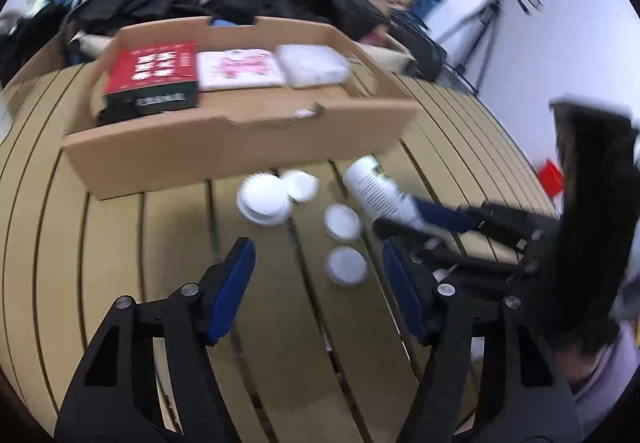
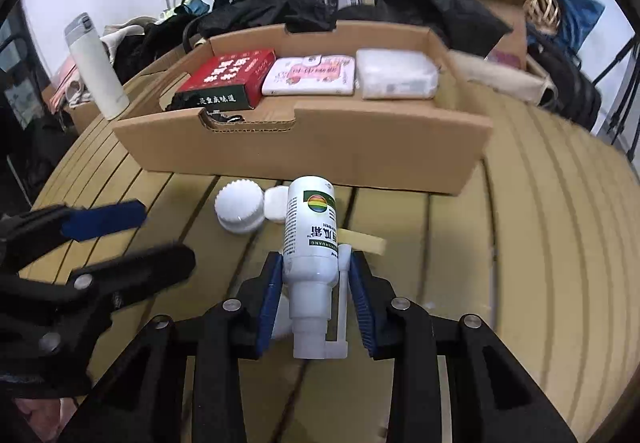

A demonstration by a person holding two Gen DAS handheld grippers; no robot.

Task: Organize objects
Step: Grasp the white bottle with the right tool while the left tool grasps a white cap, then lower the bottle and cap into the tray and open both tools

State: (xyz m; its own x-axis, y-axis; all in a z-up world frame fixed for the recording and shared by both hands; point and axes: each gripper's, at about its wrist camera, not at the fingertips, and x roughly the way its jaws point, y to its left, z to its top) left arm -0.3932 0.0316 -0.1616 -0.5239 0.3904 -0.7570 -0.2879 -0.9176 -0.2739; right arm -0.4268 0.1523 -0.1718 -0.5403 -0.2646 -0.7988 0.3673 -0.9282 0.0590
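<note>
Left wrist view: left tongs stood spread and empty over the slatted surface, short of the cardboard tray. Two small white caps lay between the pads; a larger ribbed lid sat nearer the tray's front wall. The white bottle, right of the caps, was pinched by the right tongs. Frame blurred; finer detail unreadable.

Right wrist view: right tongs pinched the bottle low on its body, near the neck, base pointing toward the tray.

Risks, as judged: the grip sat well off the bottle's middle, so it could pivot or slip. Carried low, its base could strike the tray's front wall. The left tongs hung close and could knock the caps.
</note>
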